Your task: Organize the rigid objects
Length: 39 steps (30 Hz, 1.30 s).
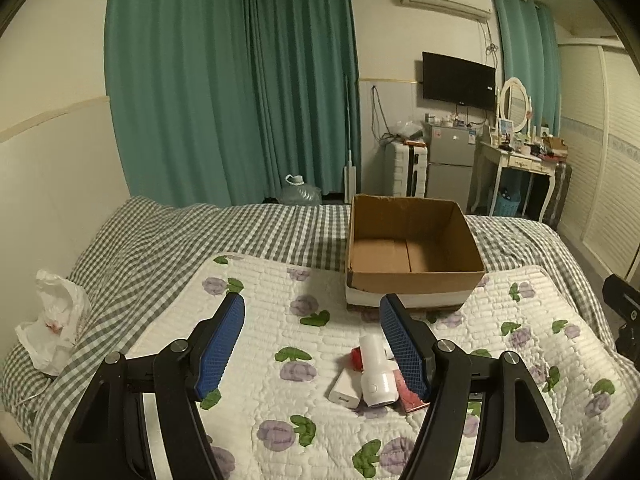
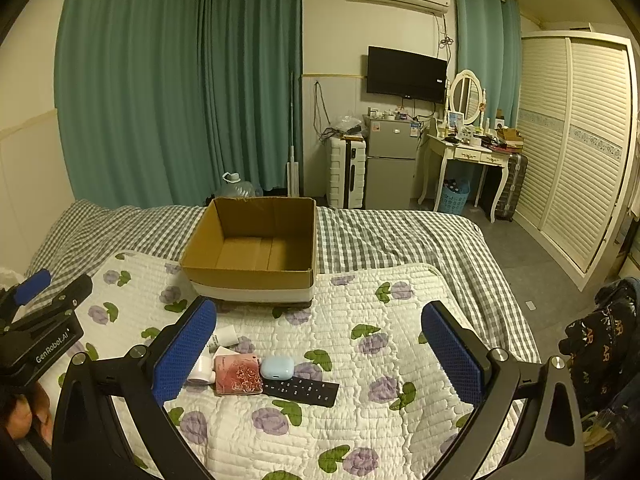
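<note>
An empty open cardboard box [image 1: 414,278] [image 2: 248,278] stands on the flowered quilt. In front of it lies a small heap of objects. The left wrist view shows a white bottle-like device [image 1: 376,376], a white charger block [image 1: 346,390], a red item [image 1: 355,357] and a pink edge [image 1: 412,398]. The right wrist view shows a pink case [image 2: 238,374], a pale blue earbud case [image 2: 277,368] and a black remote [image 2: 302,391]. My left gripper [image 1: 312,308] is open, above and before the heap. My right gripper [image 2: 320,316] is open, with the heap near its left finger.
The flowered quilt [image 2: 360,420] lies on a checked bed cover [image 2: 400,240]. A white plastic bag [image 1: 56,332] sits at the bed's left. Beyond the bed are green curtains, a small fridge [image 2: 390,160], a dressing table [image 2: 468,152] and a louvred wardrobe [image 2: 576,140].
</note>
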{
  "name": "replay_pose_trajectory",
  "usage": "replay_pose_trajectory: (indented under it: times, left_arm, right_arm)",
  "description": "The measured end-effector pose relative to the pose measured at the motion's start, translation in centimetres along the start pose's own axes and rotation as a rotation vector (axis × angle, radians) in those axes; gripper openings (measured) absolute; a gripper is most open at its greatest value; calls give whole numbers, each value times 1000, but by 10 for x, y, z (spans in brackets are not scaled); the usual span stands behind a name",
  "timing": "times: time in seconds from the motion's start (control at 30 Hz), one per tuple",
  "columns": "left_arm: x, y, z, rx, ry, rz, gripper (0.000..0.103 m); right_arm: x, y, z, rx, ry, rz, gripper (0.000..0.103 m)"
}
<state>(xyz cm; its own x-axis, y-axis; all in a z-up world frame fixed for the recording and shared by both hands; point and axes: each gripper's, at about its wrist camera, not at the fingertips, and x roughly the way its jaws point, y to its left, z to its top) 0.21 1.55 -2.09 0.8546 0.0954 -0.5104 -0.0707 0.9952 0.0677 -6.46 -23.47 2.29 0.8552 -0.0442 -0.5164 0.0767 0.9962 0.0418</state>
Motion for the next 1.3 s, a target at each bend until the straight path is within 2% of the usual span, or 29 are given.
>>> replay_pose_trajectory:
  times: [0.17, 0.4, 0.63, 0.87, 1.3]
  left_arm:
    - [-2, 3, 0, -15, -3, -22, 73]
    - [-1, 5, 0, -29, 52, -82, 73]
    - [-6, 3, 1, -2, 27, -120, 73]
    - [-6, 0, 1, 18, 11, -121, 73]
    - [4, 7, -2, 8, 43, -119, 73]
  right_arm:
    - [0, 1, 1, -1, 2, -1, 103]
    - [0, 0, 2, -6, 2, -2, 103]
    - [0, 4, 3, -17, -6, 3, 103]
    - [-2, 10, 5, -42, -20, 12, 103]
    - [1, 9, 5, -50, -24, 30, 103]
